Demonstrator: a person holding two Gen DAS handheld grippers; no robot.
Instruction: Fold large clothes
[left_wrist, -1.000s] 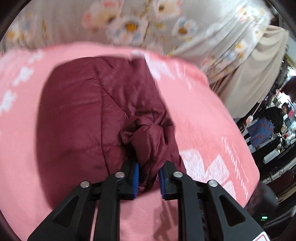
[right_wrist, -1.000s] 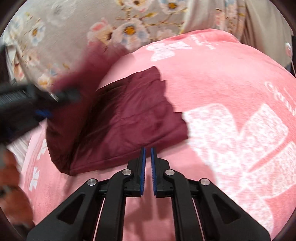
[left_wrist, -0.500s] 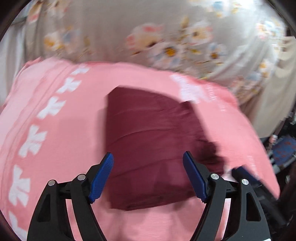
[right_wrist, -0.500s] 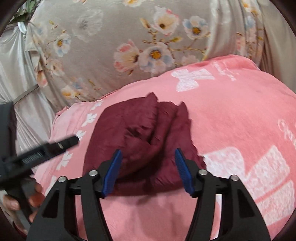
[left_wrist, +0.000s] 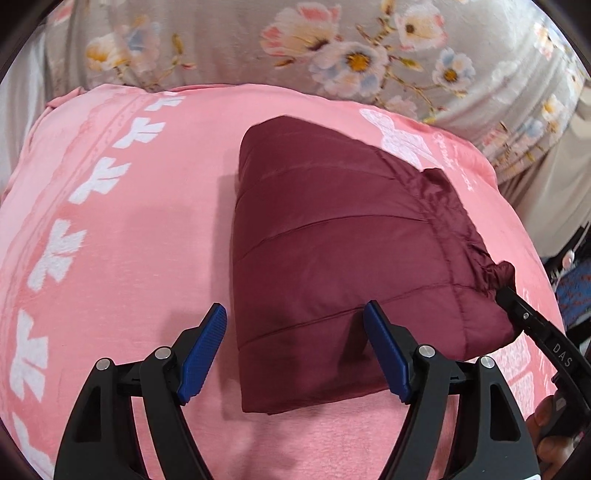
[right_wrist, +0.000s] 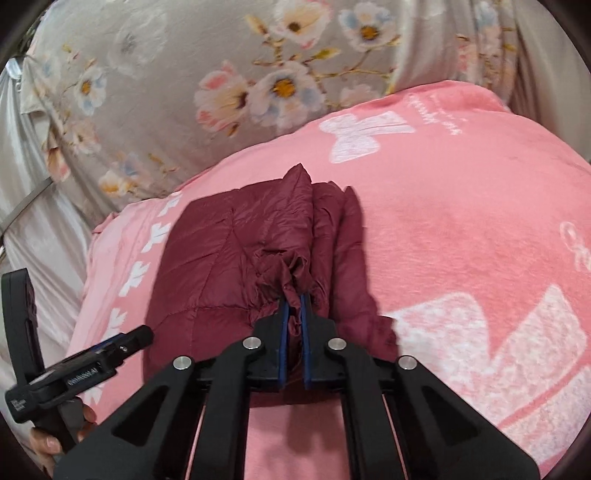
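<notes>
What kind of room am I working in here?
Probably a bedroom or living space at home: the maroon puffer jacket lies on a pink blanket spread like bedding, with a floral curtain hanging close behind.

Lower right of the left wrist view: "DAS" in white letters on the right gripper (left_wrist: 517, 310)'s black finger.

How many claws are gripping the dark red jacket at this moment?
1. The right claw has just closed on a bunched fold of the dark red jacket. The left claw is open above its near edge, gripping nothing.
</notes>
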